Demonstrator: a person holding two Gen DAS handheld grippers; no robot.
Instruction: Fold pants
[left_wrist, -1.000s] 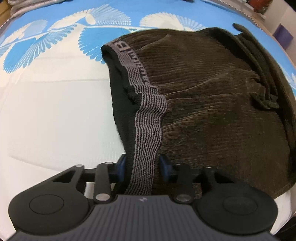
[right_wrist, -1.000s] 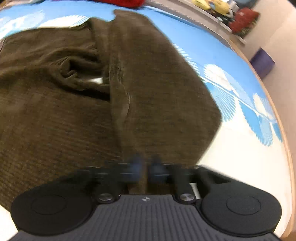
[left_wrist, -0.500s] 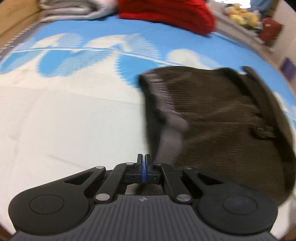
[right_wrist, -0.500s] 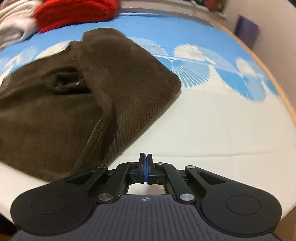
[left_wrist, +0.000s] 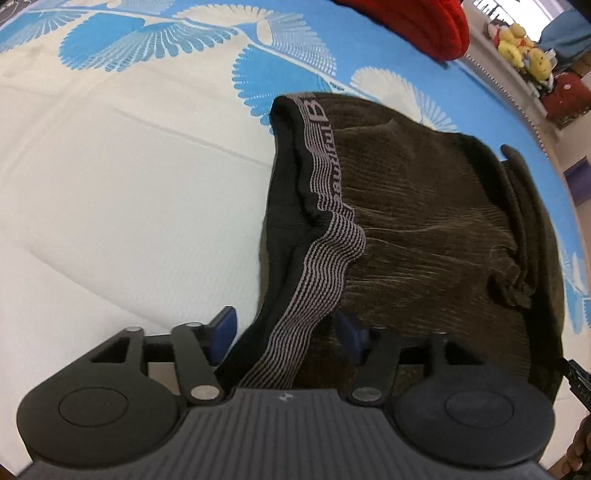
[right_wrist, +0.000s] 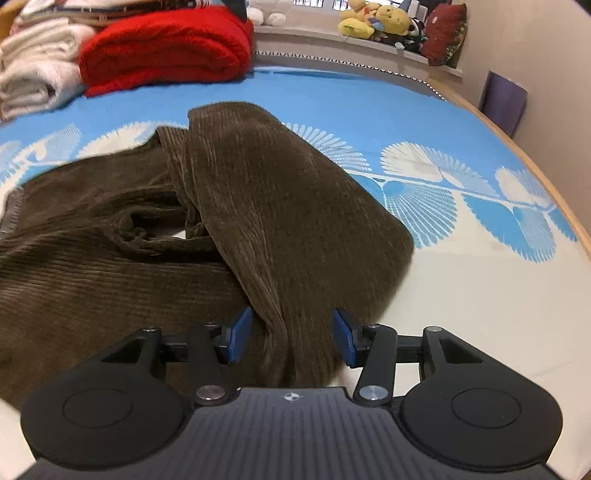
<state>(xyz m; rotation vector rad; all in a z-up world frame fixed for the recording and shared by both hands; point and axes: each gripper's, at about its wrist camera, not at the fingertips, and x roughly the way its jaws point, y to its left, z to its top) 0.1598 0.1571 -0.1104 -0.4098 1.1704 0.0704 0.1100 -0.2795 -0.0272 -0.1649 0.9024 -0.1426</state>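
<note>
Corduroy, brown and ribbed, made up the pants (left_wrist: 424, 229), which lay part-folded on the blue and white bedsheet (left_wrist: 110, 177). Nearest the left gripper (left_wrist: 286, 330) ran the striped elastic waistband (left_wrist: 325, 254); its jaws had just been opening and stood parted around that band, the pads not pressing it. The right gripper (right_wrist: 291, 334) likewise had just been opening, its jaws apart on either side of a folded leg (right_wrist: 280, 206), gripping nothing. Both grippers pointed steeply down at the near edge of the cloth. The fabric looked soft, limp and fairly light, likely to sag and slide on itself, so the firm waistband and the doubled leg edge seemed the best holds. Farther off lay a red blanket (right_wrist: 166, 48).
</note>
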